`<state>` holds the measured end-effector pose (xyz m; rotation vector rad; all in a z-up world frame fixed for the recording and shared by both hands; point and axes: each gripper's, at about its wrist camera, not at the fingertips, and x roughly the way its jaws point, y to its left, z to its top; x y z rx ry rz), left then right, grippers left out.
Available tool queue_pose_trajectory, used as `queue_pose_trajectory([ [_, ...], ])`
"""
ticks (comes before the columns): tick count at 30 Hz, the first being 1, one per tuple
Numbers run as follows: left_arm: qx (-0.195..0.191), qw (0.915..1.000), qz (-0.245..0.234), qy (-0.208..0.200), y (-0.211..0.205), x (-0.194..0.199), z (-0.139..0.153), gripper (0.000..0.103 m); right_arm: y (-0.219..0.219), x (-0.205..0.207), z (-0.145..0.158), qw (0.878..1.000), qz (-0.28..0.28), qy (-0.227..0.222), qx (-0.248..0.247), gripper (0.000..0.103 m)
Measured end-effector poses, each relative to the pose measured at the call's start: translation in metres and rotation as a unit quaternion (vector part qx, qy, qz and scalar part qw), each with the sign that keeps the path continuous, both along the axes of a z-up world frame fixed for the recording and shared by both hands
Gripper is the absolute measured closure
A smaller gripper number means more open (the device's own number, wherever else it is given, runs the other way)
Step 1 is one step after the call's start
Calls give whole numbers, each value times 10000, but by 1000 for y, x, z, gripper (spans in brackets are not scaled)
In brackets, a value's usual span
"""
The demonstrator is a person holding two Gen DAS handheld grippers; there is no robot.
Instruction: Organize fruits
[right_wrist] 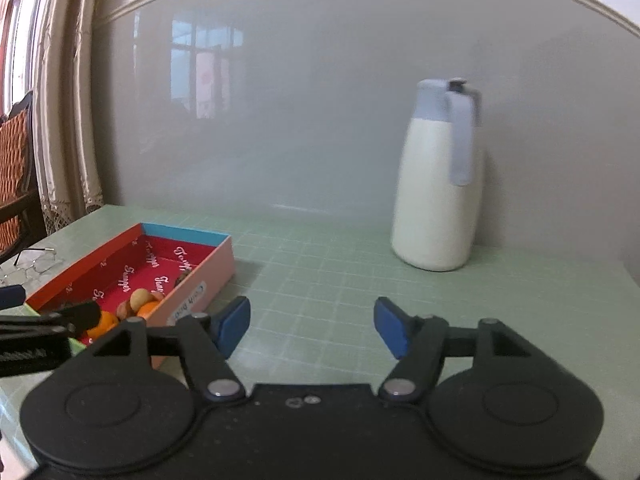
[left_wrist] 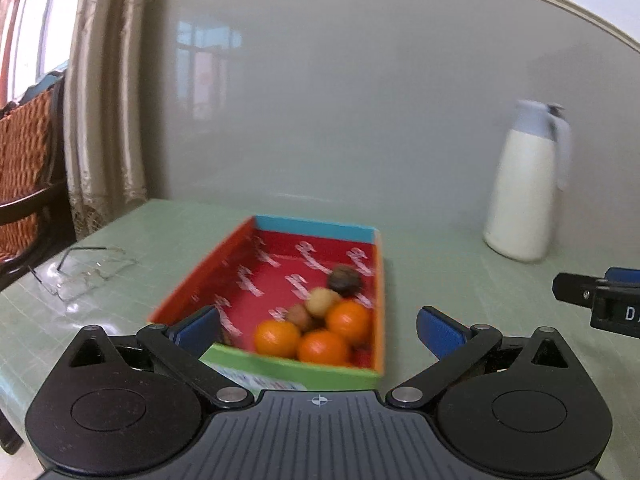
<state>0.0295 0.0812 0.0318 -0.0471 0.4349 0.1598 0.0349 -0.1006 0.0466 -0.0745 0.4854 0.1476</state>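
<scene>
A shallow cardboard box (left_wrist: 208,266) with a red patterned floor lies on the green table. In its near right corner sit three oranges (left_wrist: 323,346), a pale yellow fruit (left_wrist: 322,300), a small brown fruit (left_wrist: 300,316) and a dark round fruit (left_wrist: 345,279). My left gripper (left_wrist: 318,330) stands open just in front of the box, its blue pads on either side of the near end, holding nothing. In the right wrist view the box (right_wrist: 208,276) is at the left, with the fruits (right_wrist: 138,304) partly hidden. My right gripper (right_wrist: 312,330) is open over bare table beside it, empty.
A white jug with a grey-blue lid and handle (right_wrist: 436,184) stands at the back right by the wall. A pair of glasses (left_wrist: 86,272) lies left of the box. A wicker chair (left_wrist: 24,168) and curtains stand beyond the table's left edge.
</scene>
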Motion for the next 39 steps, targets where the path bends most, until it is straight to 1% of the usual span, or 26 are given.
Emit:
queue_pose_trajectory([
  [1,44,10000,-67,22,-6,-7,0,0,-6,-7,0,10000,-30,-9,65,27],
  [4,244,9995,-220,39,-18,-29,-1,0,-20,-31,2,9997,-91,-53,206,25],
  [7,260,9992,-287,12,-24,-48,1,0,-27,-59,6,9995,-129,-177,215,22],
  [8,259,9992,-306,-33,-26,-54,3,0,-28,-66,7,9994,-148,-243,174,21],
  [10,352,9988,-307,-121,-31,-61,4,0,-28,-78,4,9991,-213,-374,30,20],
  [12,439,9983,-361,-117,-35,-66,4,0,-26,-85,0,9982,-241,-522,-175,20],
  [14,457,9979,-430,-155,-38,-69,1,0,-23,-88,-4,9963,-303,-699,-406,20],
  [15,480,9977,-438,-166,-39,-69,-1,0,-22,-88,-6,9960,-294,-730,-433,20],
  [17,583,9973,-435,-135,-40,-68,-3,0,-21,-86,-7,9960,-290,-755,-382,20],
  [20,713,9965,-416,-155,-41,-68,-4,0,-23,-82,-10,9972,-297,-625,-295,19],
  [26,522,9979,-329,-206,-35,-69,-3,0,-30,-78,-12,9980,-449,-450,4,19],
  [29,455,9982,-319,-217,-33,-70,-4,0,-29,-78,-14,9980,-461,-431,-7,19],
  [39,449,9983,-316,-203,-33,-69,-5,0,-26,-79,-15,9982,-451,-401,-46,19],
])
